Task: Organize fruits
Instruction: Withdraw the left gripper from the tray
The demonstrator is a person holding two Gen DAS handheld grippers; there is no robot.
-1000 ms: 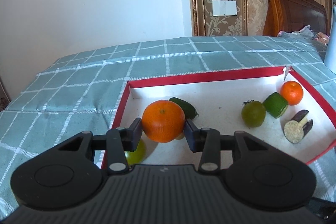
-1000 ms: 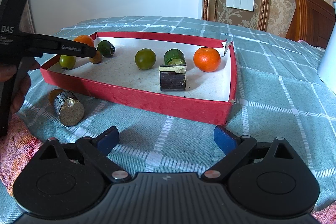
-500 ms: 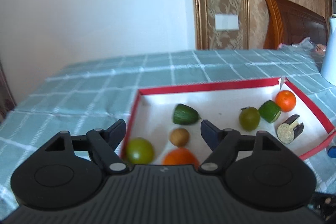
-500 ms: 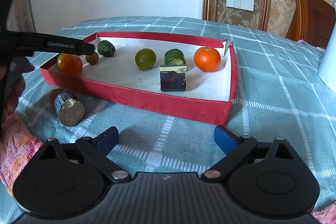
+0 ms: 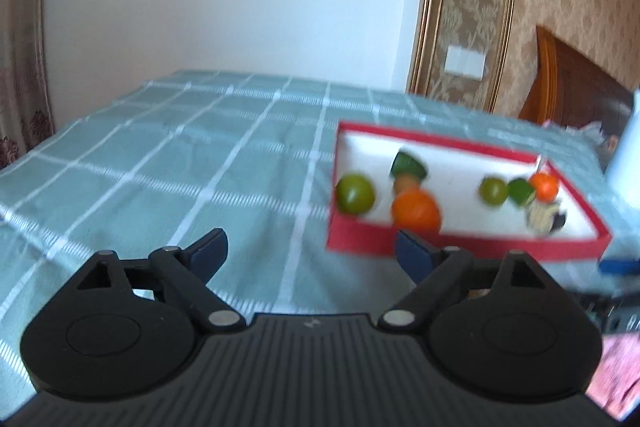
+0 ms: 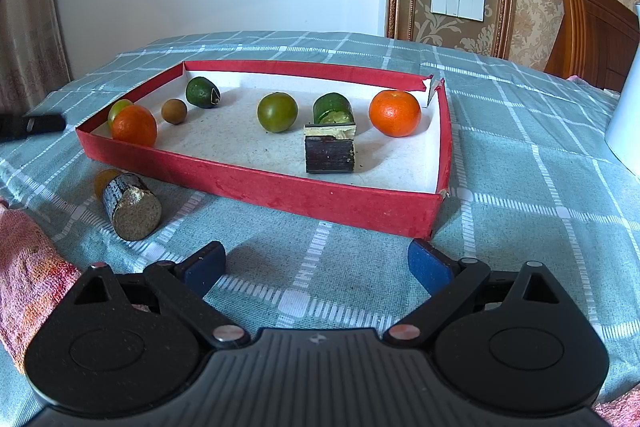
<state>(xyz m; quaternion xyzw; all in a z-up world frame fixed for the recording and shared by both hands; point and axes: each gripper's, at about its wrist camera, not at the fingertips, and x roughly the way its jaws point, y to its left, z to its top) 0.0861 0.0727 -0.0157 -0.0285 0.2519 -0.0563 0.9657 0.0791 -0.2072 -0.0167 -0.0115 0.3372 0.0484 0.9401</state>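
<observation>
A red tray (image 6: 256,183) with a white floor holds several fruits. A large orange (image 6: 134,126) lies in its near left corner beside a green fruit (image 6: 118,107). My left gripper (image 5: 308,247) hangs over bare cloth to the left of the tray (image 5: 360,237), its jaws opening with nothing between them. The orange (image 5: 416,209) lies apart from it. My right gripper (image 6: 316,259) stands open and empty in front of the tray. Outside the tray, a dark eggplant piece (image 6: 130,205) lies on the cloth with a small yellow-orange fruit (image 6: 105,179) behind it.
The tray also holds a small brown fruit (image 6: 174,111), a dark green fruit (image 6: 202,91), a green tomato (image 6: 277,112), a cucumber piece (image 6: 333,109), an eggplant chunk (image 6: 330,153) and a second orange (image 6: 395,113). A pink towel (image 6: 28,267) lies near left, a white container (image 6: 626,123) far right.
My left gripper let go of the large orange, which now lies in the tray's near left corner. It opened wide and drew back to the left, off the tray. The right gripper stayed still.
</observation>
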